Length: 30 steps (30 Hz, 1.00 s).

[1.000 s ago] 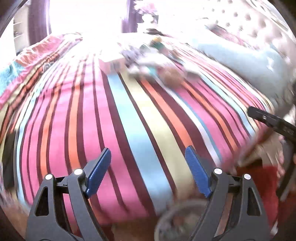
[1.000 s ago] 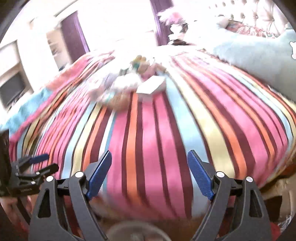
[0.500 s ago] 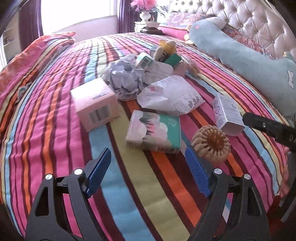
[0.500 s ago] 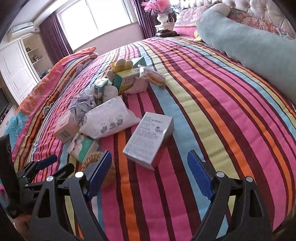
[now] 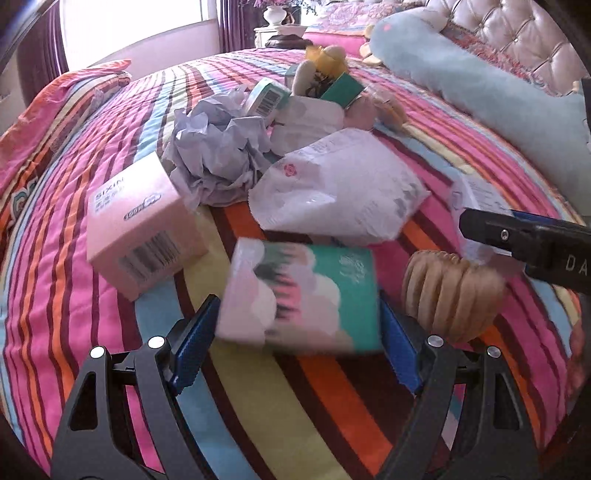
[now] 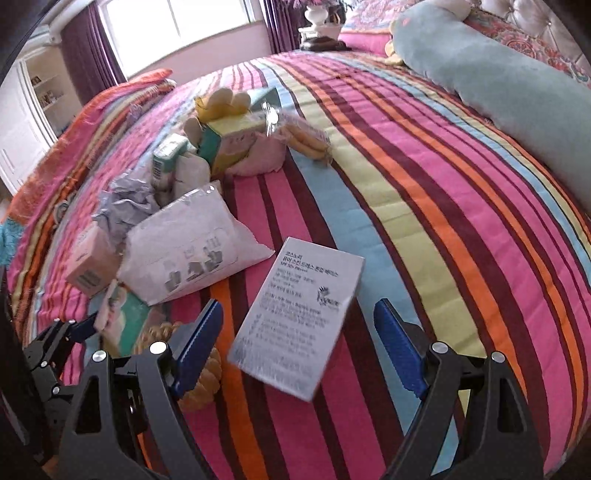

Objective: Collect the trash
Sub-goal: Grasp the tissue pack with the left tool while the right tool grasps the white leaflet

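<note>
Trash lies in a heap on a striped bed. In the left wrist view my left gripper (image 5: pixel 295 354) is open, its blue pads either side of a green and pink tissue pack (image 5: pixel 306 295). Behind lie a pink box (image 5: pixel 140 225), crumpled paper (image 5: pixel 218 155), a white plastic bag (image 5: pixel 340 188) and a tan ridged round thing (image 5: pixel 450 295). In the right wrist view my right gripper (image 6: pixel 299 350) is open around a white printed box (image 6: pixel 299 314). The left gripper also shows at the left edge (image 6: pixel 70 332) of that view.
Further back lie small cartons (image 6: pixel 229 140), a yellow plush toy (image 6: pixel 221 103) and a wrapped snack (image 6: pixel 306 140). A long light-blue pillow (image 6: pixel 498 81) lies along the right by the tufted headboard (image 5: pixel 517 33). A folded orange-pink quilt (image 6: pixel 92 122) edges the left side.
Both grippers have moved forward over the bed to the heap. The tissue pack now sits between the left pads and the white box between the right pads. Both stay open.
</note>
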{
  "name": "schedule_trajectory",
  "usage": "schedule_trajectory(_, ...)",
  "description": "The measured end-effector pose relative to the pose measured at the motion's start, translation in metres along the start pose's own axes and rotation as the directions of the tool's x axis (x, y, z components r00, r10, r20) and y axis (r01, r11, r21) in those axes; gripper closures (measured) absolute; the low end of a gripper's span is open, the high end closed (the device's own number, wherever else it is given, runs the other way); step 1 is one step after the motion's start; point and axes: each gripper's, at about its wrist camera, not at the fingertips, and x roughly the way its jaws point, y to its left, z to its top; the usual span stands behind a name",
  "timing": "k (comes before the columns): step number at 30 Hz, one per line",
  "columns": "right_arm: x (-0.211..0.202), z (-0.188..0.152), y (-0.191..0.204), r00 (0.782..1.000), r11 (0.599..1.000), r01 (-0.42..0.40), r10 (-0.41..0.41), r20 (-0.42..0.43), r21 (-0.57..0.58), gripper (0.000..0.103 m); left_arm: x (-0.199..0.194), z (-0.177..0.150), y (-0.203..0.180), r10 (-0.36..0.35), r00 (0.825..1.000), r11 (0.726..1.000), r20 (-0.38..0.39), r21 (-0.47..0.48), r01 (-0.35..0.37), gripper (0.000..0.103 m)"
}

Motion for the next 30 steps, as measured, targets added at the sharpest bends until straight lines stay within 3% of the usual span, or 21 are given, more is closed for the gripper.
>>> schedule_trajectory(2, 0.009, 0.001, 0.003, 1.000, 1.000, 0.020, -0.020, -0.016, -0.006, 0.023, 0.002, 0.002, -0.001, 0.011, 1.000, 1.000, -0.003, 0.000, -0.011, 0.023)
schedule_trajectory(6, 0.011, -0.001, -0.002, 1.000, 1.000, -0.021, 0.021, -0.007, -0.014, 0.025, -0.001, 0.000, 0.004, 0.000, 1.000, 0.999, 0.007, -0.043, 0.000, 0.026)
schedule_trajectory(7, 0.008, -0.003, -0.005, 0.999, 0.999, -0.033, 0.033, 0.000, -0.027, 0.028, -0.001, 0.000, 0.005, 0.011, 1.000, 0.999, 0.009, -0.044, -0.011, 0.031)
schedule_trajectory(9, 0.002, -0.007, -0.014, 0.999, 0.998, -0.053, 0.053, 0.006, -0.016, 0.051, -0.006, -0.005, 0.009, 0.002, 1.000, 0.998, 0.018, -0.067, -0.001, 0.032)
schedule_trajectory(11, -0.009, -0.017, -0.026, 0.996, 0.996, -0.087, 0.087, 0.019, -0.011, 0.055, -0.014, -0.014, 0.012, -0.012, 0.999, 0.996, 0.037, -0.093, 0.016, 0.032)
schedule_trajectory(19, -0.055, -0.050, -0.063, 0.983, 0.988, -0.153, 0.154, 0.096, -0.015, 0.056, -0.067, -0.067, 0.008, -0.061, 0.990, 0.987, 0.125, -0.139, 0.078, 0.032)
schedule_trajectory(23, -0.090, -0.062, -0.073, 0.966, 0.975, -0.221, 0.223, 0.131, -0.029, 0.056, -0.100, -0.099, 0.009, -0.064, 0.986, 0.982, 0.153, -0.167, 0.089, 0.032)
schedule_trajectory(26, -0.119, -0.086, -0.075, 0.947, 0.957, -0.275, 0.287, 0.146, -0.096, 0.056, -0.134, -0.130, 0.003, -0.078, 0.981, 0.982, 0.176, -0.158, 0.106, 0.032)
schedule_trajectory(30, -0.158, -0.144, -0.075, 0.918, 0.920, -0.356, 0.377, 0.123, -0.162, 0.056, -0.182, -0.187, -0.025, -0.101, 0.975, 0.987, 0.199, -0.103, 0.123, 0.032)
